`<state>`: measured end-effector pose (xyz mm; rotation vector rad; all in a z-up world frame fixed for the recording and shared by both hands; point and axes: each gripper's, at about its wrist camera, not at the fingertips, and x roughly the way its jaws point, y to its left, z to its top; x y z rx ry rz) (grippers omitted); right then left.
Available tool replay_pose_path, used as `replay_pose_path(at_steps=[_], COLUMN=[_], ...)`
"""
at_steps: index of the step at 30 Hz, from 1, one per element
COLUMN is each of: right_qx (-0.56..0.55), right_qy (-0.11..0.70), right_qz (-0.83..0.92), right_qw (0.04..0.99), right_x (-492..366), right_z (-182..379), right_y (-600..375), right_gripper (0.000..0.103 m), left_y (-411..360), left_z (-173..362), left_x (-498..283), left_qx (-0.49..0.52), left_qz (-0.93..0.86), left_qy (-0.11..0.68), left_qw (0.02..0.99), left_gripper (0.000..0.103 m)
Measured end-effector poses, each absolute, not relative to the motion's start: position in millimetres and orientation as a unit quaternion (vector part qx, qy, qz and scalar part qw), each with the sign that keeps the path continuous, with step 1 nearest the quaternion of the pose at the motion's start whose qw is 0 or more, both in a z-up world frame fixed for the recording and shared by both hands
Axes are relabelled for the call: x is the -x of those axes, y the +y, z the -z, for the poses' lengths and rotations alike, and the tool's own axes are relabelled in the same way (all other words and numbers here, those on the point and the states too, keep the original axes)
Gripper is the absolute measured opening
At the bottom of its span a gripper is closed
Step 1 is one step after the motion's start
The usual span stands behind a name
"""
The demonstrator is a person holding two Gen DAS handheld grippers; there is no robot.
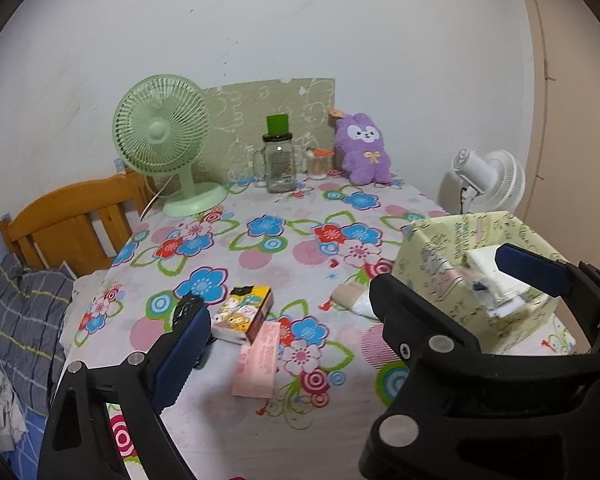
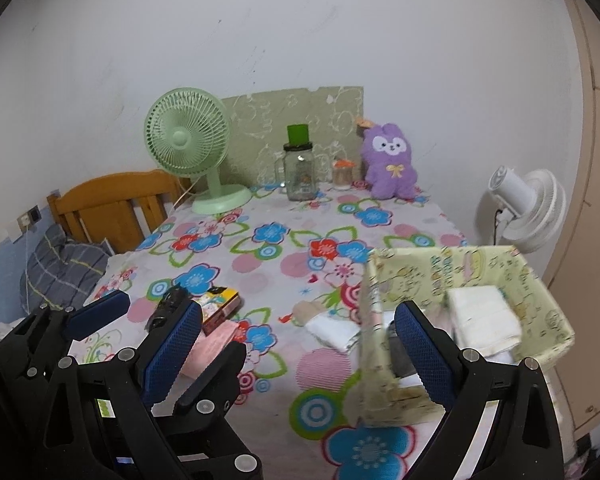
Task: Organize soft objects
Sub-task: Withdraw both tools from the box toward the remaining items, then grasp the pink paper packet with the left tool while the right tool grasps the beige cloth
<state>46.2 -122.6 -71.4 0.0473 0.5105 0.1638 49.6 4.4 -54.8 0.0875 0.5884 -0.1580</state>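
Observation:
A purple plush bunny sits upright at the far edge of the floral table by the wall. A pale green fabric basket stands at the right, holding folded white cloths. A rolled beige-and-white cloth lies on the table just left of the basket. My left gripper is open and empty above the near table. My right gripper is open and empty, its right finger in front of the basket. The left gripper also shows in the right wrist view.
A green desk fan, a glass jar with green lid and a small jar stand at the back. A yellow cartoon box and pink packet lie near. A bed headboard is left; a white fan is right.

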Motion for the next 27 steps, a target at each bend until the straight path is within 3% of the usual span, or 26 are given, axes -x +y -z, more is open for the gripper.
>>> replay_pose_path(at_steps=[27], right_qx=[0.011], right_qy=[0.321], right_qz=[-0.103], right_qw=[0.941], right_x=[-109], right_z=[134], right_y=[-79], right_gripper=[0.077], left_y=[38], left_z=[119], left_x=[-97], left_qx=[-0.027], left_qz=[0.040], left_qy=[0.360], left_qw=[0.932], left_gripper=[0.086])
